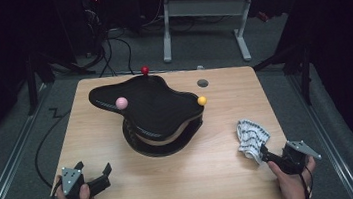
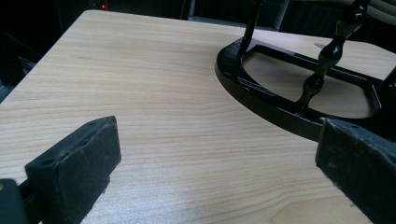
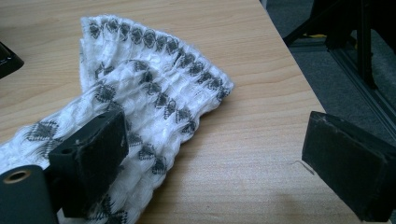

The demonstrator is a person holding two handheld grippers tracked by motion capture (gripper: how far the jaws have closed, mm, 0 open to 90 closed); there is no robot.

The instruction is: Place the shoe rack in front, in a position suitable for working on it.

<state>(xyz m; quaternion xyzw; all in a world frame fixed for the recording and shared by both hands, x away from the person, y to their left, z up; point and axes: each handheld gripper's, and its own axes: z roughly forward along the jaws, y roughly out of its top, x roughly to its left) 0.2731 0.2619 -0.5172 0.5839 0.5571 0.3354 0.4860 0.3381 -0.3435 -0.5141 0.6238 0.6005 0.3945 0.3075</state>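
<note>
A white cloth with a dark diamond pattern (image 1: 251,137) lies crumpled near the table's right front corner. My right gripper (image 1: 266,155) is open at its near end. In the right gripper view one jaw sits over the cloth (image 3: 154,93) and the other over bare wood, with the right gripper (image 3: 212,140) holding nothing. My left gripper (image 1: 93,168) is open at the front left, empty above the wooden table (image 1: 208,176). A black curvy stand (image 1: 153,107) occupies the table's middle, with a pink ball (image 1: 121,102), a yellow ball (image 1: 202,100) and a red ball (image 1: 145,70) on it.
The left gripper (image 2: 217,144) faces the stand's glossy black base ring (image 2: 261,98) and a turned post (image 2: 327,60). A round hole (image 1: 203,83) marks the table's far right. Beyond the table are a white desk frame (image 1: 243,36) and floor cables (image 1: 108,47). The table's right edge (image 3: 299,84) is close.
</note>
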